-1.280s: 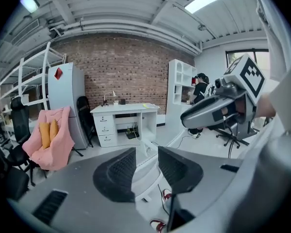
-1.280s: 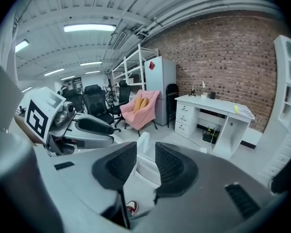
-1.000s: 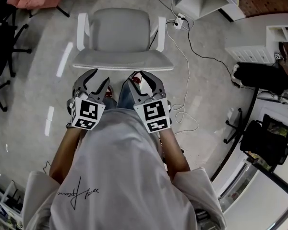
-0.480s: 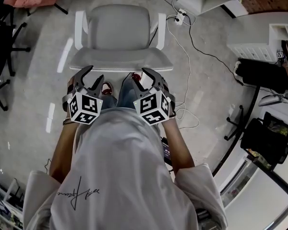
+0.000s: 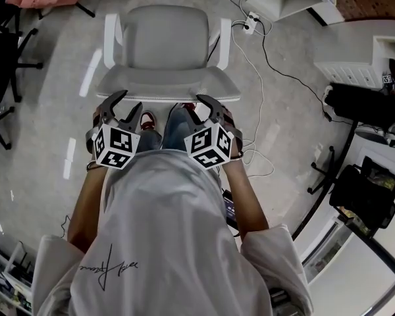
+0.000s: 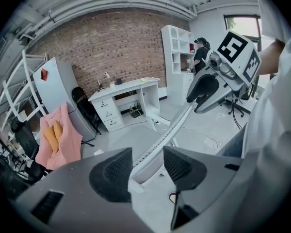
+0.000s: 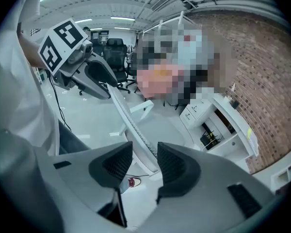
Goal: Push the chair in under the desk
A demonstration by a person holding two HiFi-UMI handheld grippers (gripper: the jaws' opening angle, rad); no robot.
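Forward to the chair [image 5: 168, 45] back

Since a second ago I've come forward over the chair's top back edge. My left hand-held gripper [image 6: 148, 165] is wide, closing slightly, the edge between its jaws, unclamped. My right hand-held gripper [image 7: 144, 161] straddles it, wide too. Chair sits upper centre of head view, apart from the white worktop [image 6: 123, 90].

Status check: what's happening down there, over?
Left gripper jaws closing, right gripper open, both astride chair back. Chair not yet at desk. Cable lies beside chair.
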